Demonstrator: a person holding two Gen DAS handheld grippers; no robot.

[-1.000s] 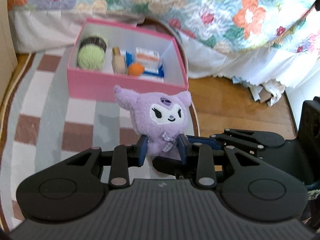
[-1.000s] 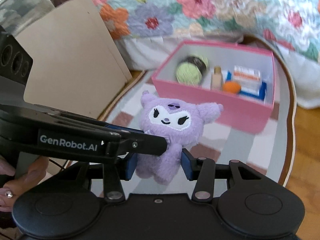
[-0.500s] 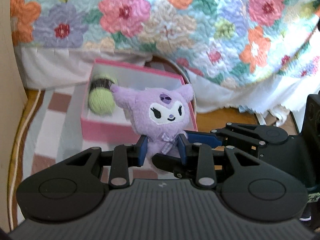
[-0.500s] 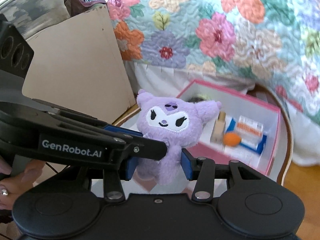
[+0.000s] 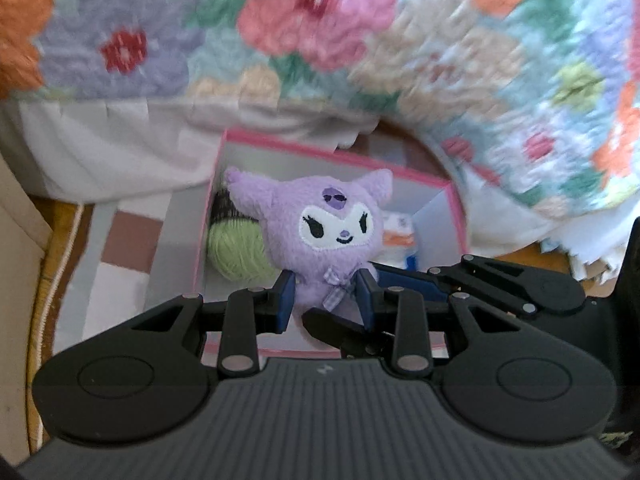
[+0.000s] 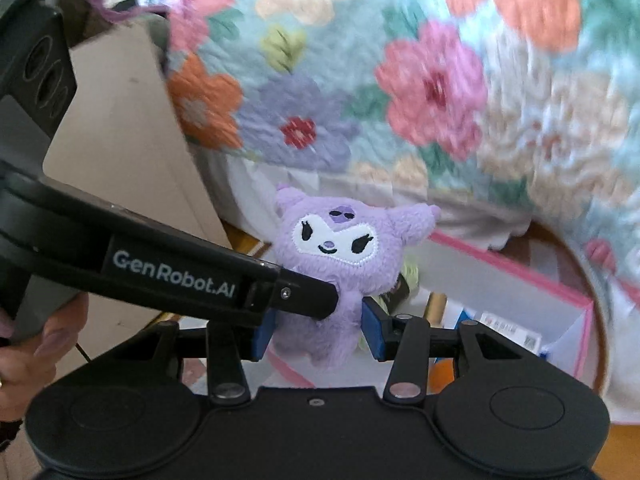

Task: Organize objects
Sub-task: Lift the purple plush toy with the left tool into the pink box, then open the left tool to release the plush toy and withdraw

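Purple plush toy (image 6: 332, 264) upright between both tools' blue pads, above open pink box (image 6: 532, 280), floral quilt (image 6: 400, 92) behind.

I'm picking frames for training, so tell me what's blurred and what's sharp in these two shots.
Left wrist view: the purple plush toy and left gripper are sharp, while the floral quilt and pink box are motion-smeared. Right wrist view: same, sharp plush toy, streaked quilt; fisheye bending curves the edges.
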